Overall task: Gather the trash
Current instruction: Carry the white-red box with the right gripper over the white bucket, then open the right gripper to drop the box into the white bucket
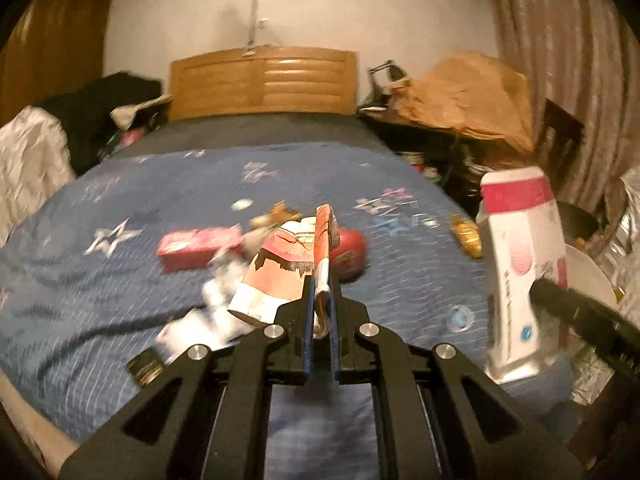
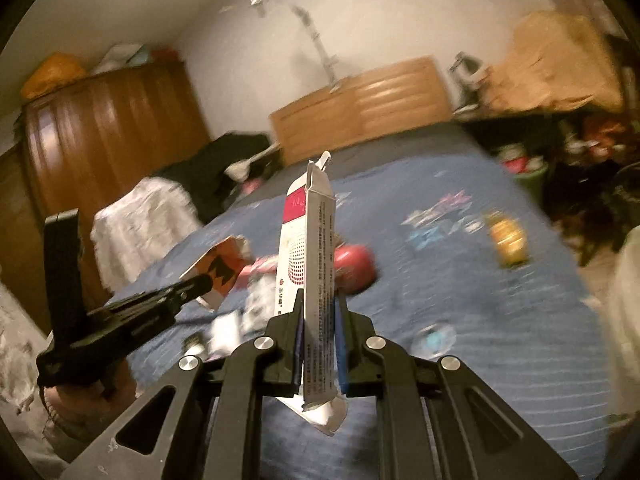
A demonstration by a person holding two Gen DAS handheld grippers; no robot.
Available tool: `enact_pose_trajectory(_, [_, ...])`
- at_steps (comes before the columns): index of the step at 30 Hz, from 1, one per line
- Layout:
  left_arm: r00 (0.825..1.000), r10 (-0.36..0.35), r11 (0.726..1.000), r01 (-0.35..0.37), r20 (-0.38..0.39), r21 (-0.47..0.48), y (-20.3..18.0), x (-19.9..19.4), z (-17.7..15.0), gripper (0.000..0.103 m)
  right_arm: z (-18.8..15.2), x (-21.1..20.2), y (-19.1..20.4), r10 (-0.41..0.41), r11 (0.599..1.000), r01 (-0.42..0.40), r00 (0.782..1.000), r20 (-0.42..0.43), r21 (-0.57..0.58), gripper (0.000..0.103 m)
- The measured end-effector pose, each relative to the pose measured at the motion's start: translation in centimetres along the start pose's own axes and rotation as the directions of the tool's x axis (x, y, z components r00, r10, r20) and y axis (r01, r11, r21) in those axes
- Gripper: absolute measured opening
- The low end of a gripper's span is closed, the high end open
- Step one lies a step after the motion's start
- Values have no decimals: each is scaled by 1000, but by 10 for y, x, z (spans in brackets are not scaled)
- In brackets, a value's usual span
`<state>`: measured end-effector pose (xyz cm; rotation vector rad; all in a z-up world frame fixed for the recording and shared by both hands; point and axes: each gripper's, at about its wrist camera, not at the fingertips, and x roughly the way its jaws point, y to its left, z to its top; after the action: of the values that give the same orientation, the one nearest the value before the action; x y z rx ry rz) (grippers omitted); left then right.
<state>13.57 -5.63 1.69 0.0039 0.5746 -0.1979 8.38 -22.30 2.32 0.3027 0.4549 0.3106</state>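
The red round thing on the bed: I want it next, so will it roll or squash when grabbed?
The red round thing looks curved and glossy, so it may roll if nudged. It seems to hold its shape, probably firm. Blur hides its material, so weight is uncertain.

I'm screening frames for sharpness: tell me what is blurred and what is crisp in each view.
Left wrist view: the left tongs and their torn wrapper fairly crisp, the bedspread litter motion-smeared. Right wrist view: the right tongs and white carton sharp, the yellow packet and room streaked; fisheye bends both.
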Motion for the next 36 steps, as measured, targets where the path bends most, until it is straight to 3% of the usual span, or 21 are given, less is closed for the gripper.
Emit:
enact_pose_trajectory(4, [996, -90, 993, 89, 12, 71, -54, 9, 18, 5, 18, -46, -47, -134, 990, 131, 988, 70, 45, 14])
enact_pose_trajectory(7, [986, -165, 978, 163, 3, 126, -99, 20, 28, 5, 25, -84, -87, -245, 968, 236, 964, 102, 88, 14])
enact_pose_trajectory(15, [942, -331, 907, 335, -58, 257, -219, 53, 38, 5, 32, -184, -195, -505, 854, 474, 854, 126, 212, 14])
enact_pose_trajectory(19, [925, -372, 868, 378, -82, 321, -273, 66, 34, 6, 33, -220, -241, -586, 800, 548, 801, 122, 245, 14])
enact_pose_trajectory(23, [913, -396, 839, 402, -96, 366, -308, 76, 33, 6, 34, -244, -281, -629, 765, 585, 769, 115, 271, 14])
enact_pose_trajectory(28, [897, -422, 805, 439, -136, 400, -352, 93, 36, 6, 33, -256, -322, -652, 740, 610, 754, 82, 284, 14])
enact_pose_trajectory(33, [882, -439, 781, 470, -174, 411, -381, 107, 36, 6, 41, -249, -337, -651, 738, 613, 757, 59, 283, 14])
enact_pose_trajectory(36, [863, -460, 757, 504, -209, 415, -397, 115, 33, 6, 42, -247, -353, -642, 738, 605, 766, 36, 300, 14])
